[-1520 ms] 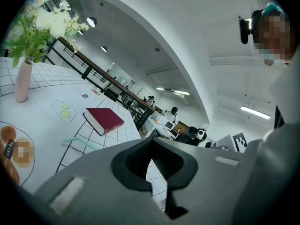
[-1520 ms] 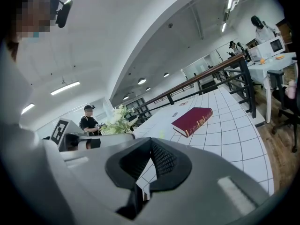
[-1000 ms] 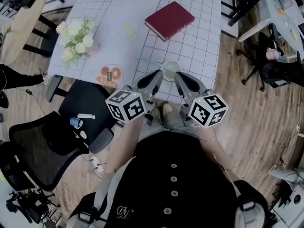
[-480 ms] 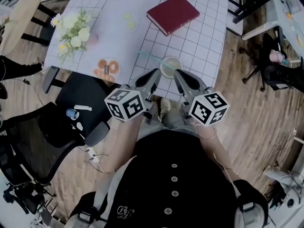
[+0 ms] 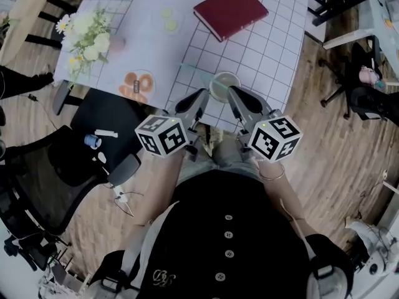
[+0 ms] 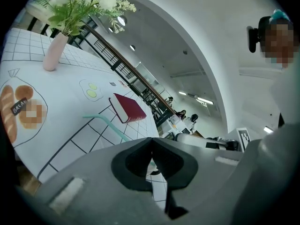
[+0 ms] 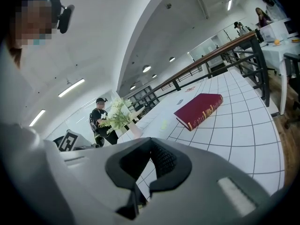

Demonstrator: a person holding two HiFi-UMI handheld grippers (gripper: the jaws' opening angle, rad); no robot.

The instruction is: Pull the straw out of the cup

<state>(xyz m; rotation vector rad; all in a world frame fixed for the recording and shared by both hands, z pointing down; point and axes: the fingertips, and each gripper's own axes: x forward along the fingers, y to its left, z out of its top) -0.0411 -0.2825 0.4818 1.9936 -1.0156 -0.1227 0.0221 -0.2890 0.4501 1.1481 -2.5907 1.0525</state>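
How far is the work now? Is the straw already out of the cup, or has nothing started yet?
Done: nothing yet; the straw still stands in the cup. In hand: the left gripper and the right gripper are close to the cup at the table's near edge, both shut and empty. Left: grip the straw and pull it out.

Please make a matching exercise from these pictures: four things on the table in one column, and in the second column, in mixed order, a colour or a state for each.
1. book
2. straw
3. cup
4. flowers

A. stands in the cup, leaning left
B. upright, with an open top
C. white, at the far left
D. dark red, lying closed

Pairs: 1-D, 2-A, 3-B, 4-C
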